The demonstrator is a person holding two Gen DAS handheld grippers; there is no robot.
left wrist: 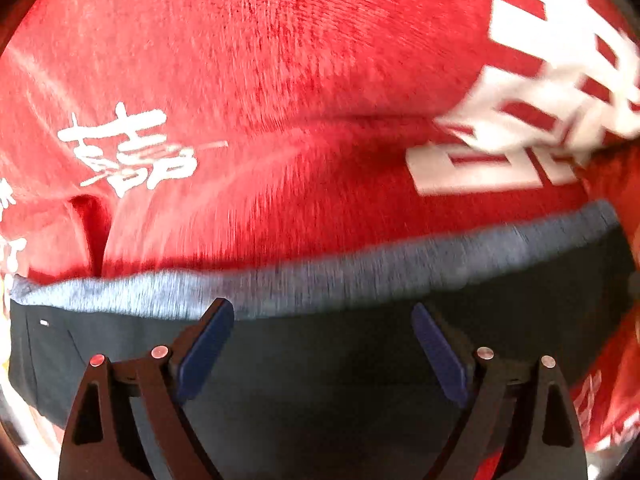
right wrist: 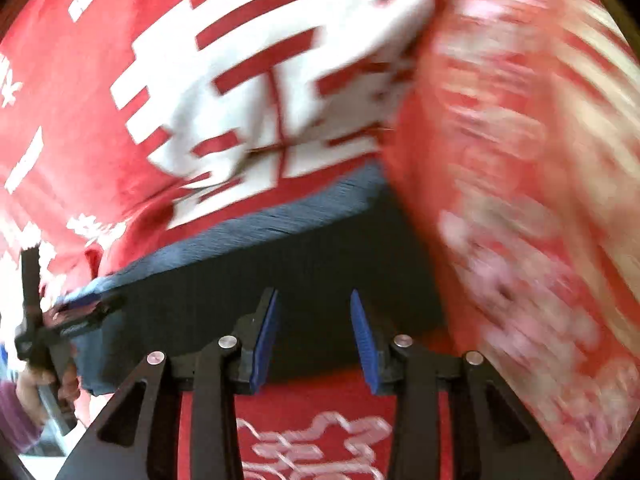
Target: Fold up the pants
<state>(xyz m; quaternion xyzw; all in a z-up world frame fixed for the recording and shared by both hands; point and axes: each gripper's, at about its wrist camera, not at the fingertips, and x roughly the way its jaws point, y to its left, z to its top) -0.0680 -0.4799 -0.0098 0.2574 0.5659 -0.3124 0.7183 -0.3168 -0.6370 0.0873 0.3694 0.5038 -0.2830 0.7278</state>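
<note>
The left gripper (left wrist: 322, 344) gapes wide, holding nothing, over the dark pants (left wrist: 320, 364), whose grey band (left wrist: 320, 280) lies just past its fingertips. The right gripper (right wrist: 314, 338), half open and empty, hovers over the pants' right edge; red printed cloth (right wrist: 500, 200) surrounds them

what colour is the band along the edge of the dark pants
Heathered grey-blue band, clearest in the left wrist view.

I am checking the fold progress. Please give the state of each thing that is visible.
Pants: dark, grey edge band, lying on the red cloth, not gripped.
Red cloth: spread under the pants, creased.
Left gripper: open, over the pants.
Right gripper: open, over the pants.
</note>
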